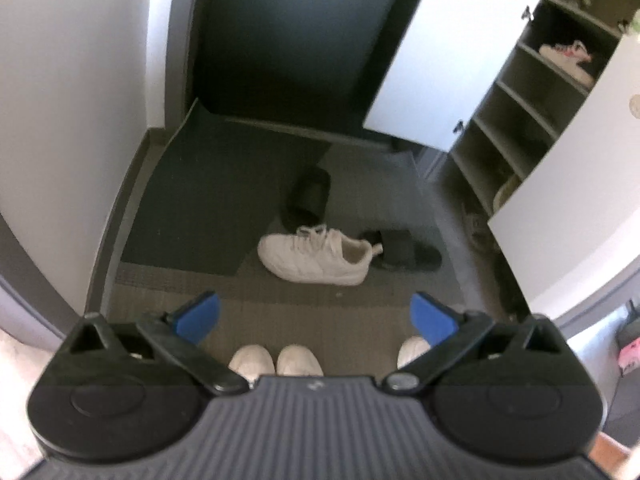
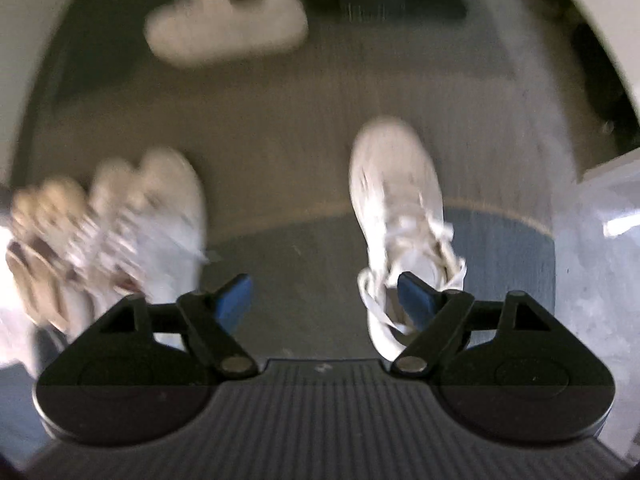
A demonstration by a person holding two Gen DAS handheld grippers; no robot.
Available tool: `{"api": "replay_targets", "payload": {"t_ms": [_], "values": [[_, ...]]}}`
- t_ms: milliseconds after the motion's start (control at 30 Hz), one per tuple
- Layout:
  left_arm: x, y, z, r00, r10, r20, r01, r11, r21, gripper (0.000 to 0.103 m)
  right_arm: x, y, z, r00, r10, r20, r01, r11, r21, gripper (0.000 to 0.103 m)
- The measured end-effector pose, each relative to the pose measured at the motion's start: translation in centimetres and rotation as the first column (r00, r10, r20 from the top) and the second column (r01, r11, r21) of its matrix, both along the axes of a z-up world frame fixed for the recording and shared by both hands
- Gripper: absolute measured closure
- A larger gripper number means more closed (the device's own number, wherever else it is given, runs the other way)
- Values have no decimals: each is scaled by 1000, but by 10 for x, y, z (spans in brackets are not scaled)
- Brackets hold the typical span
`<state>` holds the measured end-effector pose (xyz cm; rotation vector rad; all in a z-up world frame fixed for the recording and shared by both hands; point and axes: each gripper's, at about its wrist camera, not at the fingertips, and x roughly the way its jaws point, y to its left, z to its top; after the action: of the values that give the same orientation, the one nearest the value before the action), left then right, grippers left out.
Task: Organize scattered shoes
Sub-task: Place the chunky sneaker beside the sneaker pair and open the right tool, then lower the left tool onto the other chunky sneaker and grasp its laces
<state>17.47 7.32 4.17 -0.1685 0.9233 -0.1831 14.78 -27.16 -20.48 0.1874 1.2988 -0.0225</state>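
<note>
On the ribbed entry mat (image 1: 360,196), lying on its side with toe pointing left: a white lace-up sneaker (image 1: 316,254), sharp in the left wrist view, smeared into a pale blur in the right wrist view (image 2: 228,24). Touching its heel end, a black slide sandal (image 1: 404,250); sitting just beyond, a second black slide (image 1: 308,196), part of it merging into shadow. Standing nearer the right gripper (image 2: 324,300), another white sneaker (image 2: 400,208), toe pointing away, laces trailing loose, its heel end partly covered by the right blue pad (image 2: 416,300), though whether touching or merely overlapping cannot be told. Blurring heavily at the left of that view, a pair of white shoes (image 2: 160,216) on a person's feet, with something tan and patterned beside them too streaked to identify. Showing only as rounded toe caps in the left wrist view, the same pair (image 1: 276,362), cut off by the gripper body, plus a third white toe (image 1: 412,350) half hidden behind a finger. Hanging well above the floor, the left gripper (image 1: 316,314), fingers spread wide and grasping nothing; likewise released, the right gripper's fingers, nothing pinched between them. Standing open at the right, a shoe cabinet (image 1: 532,120) with white doors, one white sneaker with dark and reddish accents (image 1: 568,58) resting on an upper shelf, lower shelves dim, something pale near the bottom too murky to name. Closing off the far end, a dark door (image 1: 288,36).
</note>
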Motion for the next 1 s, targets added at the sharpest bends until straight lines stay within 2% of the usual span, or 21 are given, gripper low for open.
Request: {"api": "replay_targets", "payload": {"t_ms": [100,233,433,567,667,733,767,867,1000], "values": [[0,-1,-8,1000,-9,-14,9,1000,24,0,-13,5,65,977,-125,171,110,989,95,21],[10,-14,-23,1000,-24,-18,25,996,82,0,-42,14,119,926,-235,295,177,961,211,21],[50,-60,-51,999,-54,4,52,975,215,0,-100,20,194,810,-391,437,198,884,424,21],[76,-90,-70,997,-76,16,68,951,302,0,-118,23,203,759,-440,480,171,846,505,21],[95,-113,-84,995,-93,24,78,927,366,0,-139,23,215,692,-484,536,142,819,556,14],[106,-124,-92,994,-102,25,84,914,398,0,-151,20,221,640,-500,583,141,822,551,14],[116,-136,-111,994,-110,4,98,904,417,0,-152,19,222,627,-510,589,152,822,549,14],[157,-169,-155,991,-120,-50,130,894,429,0,-147,14,229,614,-502,609,165,836,523,14],[204,-202,-208,986,-140,-88,164,883,440,0,-120,23,229,680,-362,637,89,904,419,14]]}}
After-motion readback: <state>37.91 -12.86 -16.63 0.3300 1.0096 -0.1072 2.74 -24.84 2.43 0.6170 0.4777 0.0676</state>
